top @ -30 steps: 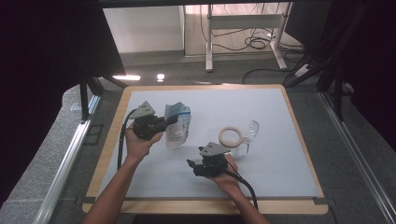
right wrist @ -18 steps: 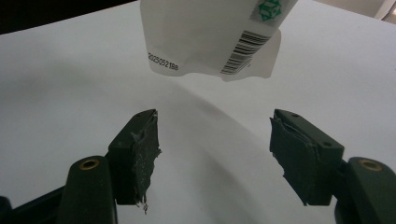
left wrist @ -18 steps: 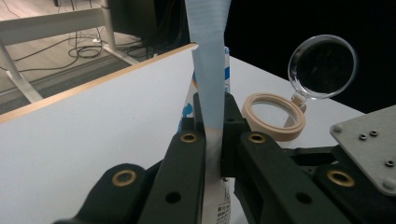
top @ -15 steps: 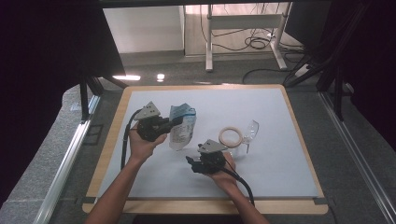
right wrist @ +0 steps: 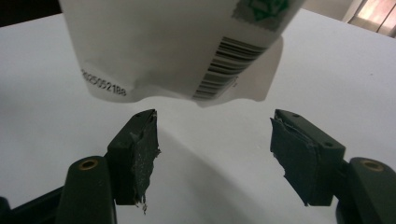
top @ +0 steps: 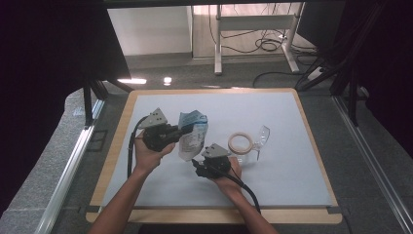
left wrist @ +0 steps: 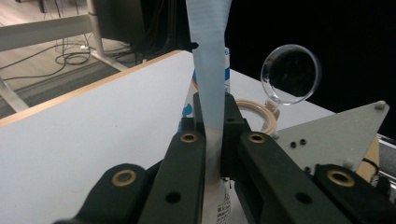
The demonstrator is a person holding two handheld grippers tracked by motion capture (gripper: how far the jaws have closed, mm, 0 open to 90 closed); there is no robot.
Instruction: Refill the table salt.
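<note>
A blue-and-white pouch (top: 193, 135) with a barcode hangs over the pale mat (top: 282, 112). My left gripper (top: 183, 130) is shut on its blue top edge (left wrist: 210, 70), and the jaws (left wrist: 211, 109) pinch the flattened film between them. My right gripper (top: 196, 165) sits just in front of the pouch's lower end. In the right gripper view its jaws (right wrist: 215, 135) stand open, and the pouch's white bottom edge (right wrist: 177, 46) hovers above and beyond the worn pads, touching neither.
A tan tape ring (top: 240, 143) lies on the mat right of the pouch, with a clear plastic cup (top: 261, 136) on its side next to it. Both show in the left gripper view, ring (left wrist: 256, 112) and cup (left wrist: 291, 73). Wooden trim borders the mat.
My left gripper has carried the pouch slightly to the right and a little higher off the mat. The right gripper has stayed in place, jaws unchanged.
</note>
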